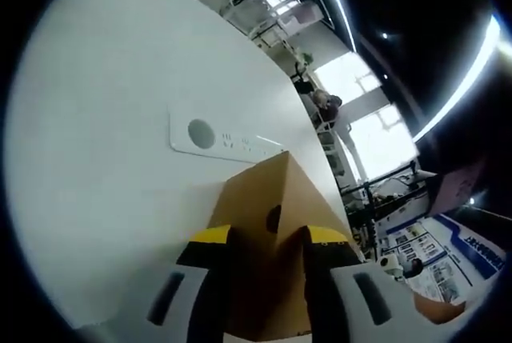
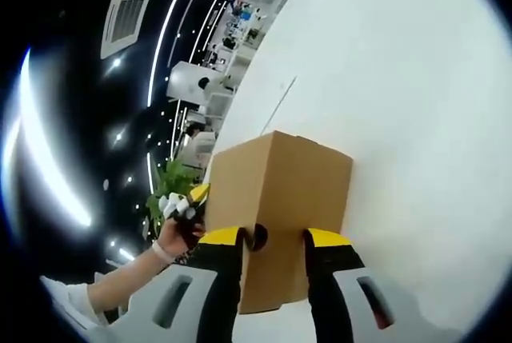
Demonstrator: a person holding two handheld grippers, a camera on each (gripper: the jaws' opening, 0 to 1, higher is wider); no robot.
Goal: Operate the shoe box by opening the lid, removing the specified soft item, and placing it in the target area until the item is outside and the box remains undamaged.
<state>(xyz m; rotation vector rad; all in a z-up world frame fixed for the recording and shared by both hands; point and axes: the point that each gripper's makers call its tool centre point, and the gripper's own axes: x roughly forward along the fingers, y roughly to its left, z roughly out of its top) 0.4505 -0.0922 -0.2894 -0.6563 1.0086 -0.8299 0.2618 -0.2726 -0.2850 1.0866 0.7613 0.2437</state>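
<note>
Box is pinched at opposite ends by the left gripper and right gripper. Lid should be lifted evenly.

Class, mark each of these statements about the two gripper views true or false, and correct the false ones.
1. The cardboard box is closed. True.
2. The box rests on a white table. True.
3. A soft item already lies on the table beside the box. False: nothing soft lies outside the box.
4. In the right gripper view, a gloved hand shows at the box's left side. True.
5. The left gripper is far from the box. False: its jaws stand on either side of a box corner.
6. The box is blue plastic. False: it is brown cardboard.
</note>
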